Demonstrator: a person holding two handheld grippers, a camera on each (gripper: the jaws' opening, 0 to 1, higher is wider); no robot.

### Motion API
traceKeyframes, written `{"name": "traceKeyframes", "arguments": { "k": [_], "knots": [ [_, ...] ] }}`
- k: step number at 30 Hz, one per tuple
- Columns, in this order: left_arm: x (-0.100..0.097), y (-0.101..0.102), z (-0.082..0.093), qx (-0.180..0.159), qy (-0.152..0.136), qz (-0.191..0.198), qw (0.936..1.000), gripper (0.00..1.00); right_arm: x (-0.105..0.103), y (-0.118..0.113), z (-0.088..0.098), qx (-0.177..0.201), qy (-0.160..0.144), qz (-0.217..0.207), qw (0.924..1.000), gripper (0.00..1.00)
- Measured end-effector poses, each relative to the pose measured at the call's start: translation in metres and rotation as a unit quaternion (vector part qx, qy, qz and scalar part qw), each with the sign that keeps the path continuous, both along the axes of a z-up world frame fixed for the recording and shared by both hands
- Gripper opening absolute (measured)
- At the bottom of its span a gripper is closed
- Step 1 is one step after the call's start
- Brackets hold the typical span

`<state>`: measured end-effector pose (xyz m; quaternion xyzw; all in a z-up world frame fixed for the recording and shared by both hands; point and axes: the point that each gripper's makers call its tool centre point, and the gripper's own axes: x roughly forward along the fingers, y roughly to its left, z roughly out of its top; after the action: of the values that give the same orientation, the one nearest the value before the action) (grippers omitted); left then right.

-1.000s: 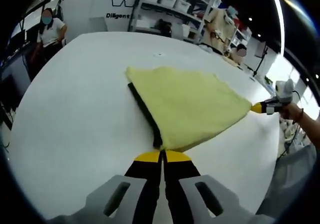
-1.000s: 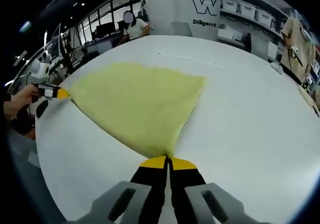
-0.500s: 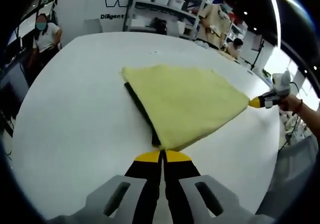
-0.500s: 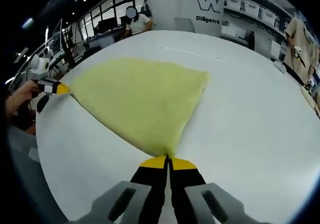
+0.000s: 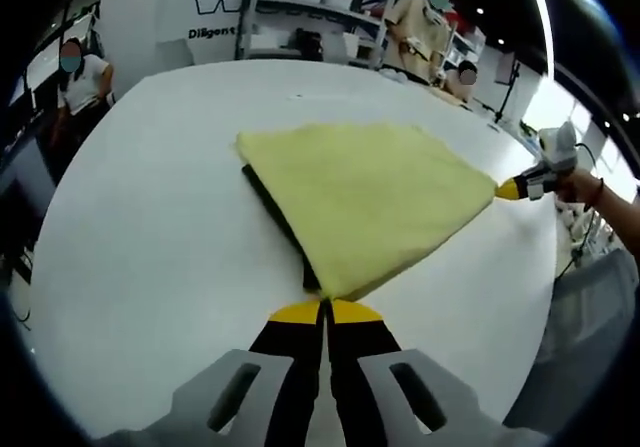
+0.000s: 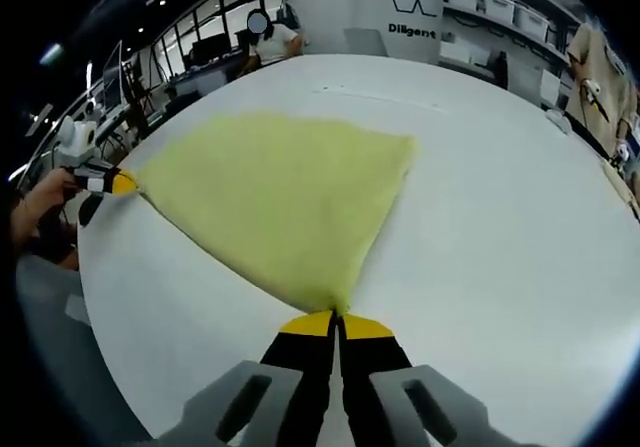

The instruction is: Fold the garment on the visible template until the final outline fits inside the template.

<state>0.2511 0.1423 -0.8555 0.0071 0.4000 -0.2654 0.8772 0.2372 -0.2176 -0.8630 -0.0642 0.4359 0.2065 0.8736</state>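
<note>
Little is changed since a second ago, as the yellow garment point(image 5: 365, 195) is still stretched flat on the white tabletop point(image 5: 150, 267) over a dark template point(image 5: 272, 215), one corner clenched by the left tongs point(image 5: 325, 307) and another by the right tongs point(image 6: 335, 316).

My left gripper point(image 5: 325, 310) has its jaws pressed together, the yellow tips pinching a corner of the yellow cloth point(image 5: 365, 197). My right gripper point(image 6: 335, 322) is closed the same way on another corner, jaws meeting at their yellow tips. In the left gripper view, the right gripper reaches in from the right edge, my hand point(image 5: 577, 183) wrapped around it. In the right gripper view, my left hand point(image 6: 40, 202) holds its gripper at the left edge.
</note>
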Motion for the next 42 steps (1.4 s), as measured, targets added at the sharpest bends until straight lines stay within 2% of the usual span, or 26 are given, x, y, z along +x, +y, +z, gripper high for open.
{"name": "traceKeyframes", "arguments": {
  "k": [26, 31, 34, 42],
  "knots": [
    [-0.028, 0.006, -0.003, 0.007, 0.03, 0.016, 0.9994, 0.0, -0.028, 0.005, -0.001, -0.001, 0.015, 0.004, 0.9999, 0.0],
    [-0.03, 0.007, -0.005, 0.006, 0.036, 0.023, 0.9991, 0.0, -0.029, 0.006, -0.001, 0.008, 0.017, -0.006, 0.9998, 0.0],
    [-0.035, 0.01, -0.01, 0.022, 0.046, 0.026, 0.9984, 0.0, -0.029, 0.005, -0.001, 0.014, 0.018, -0.012, 0.9997, 0.0],
    [-0.032, 0.013, -0.01, 0.015, 0.042, 0.035, 0.9984, 0.0, -0.029, 0.006, -0.002, 0.015, 0.018, -0.021, 0.9995, 0.0]
  ]
}}
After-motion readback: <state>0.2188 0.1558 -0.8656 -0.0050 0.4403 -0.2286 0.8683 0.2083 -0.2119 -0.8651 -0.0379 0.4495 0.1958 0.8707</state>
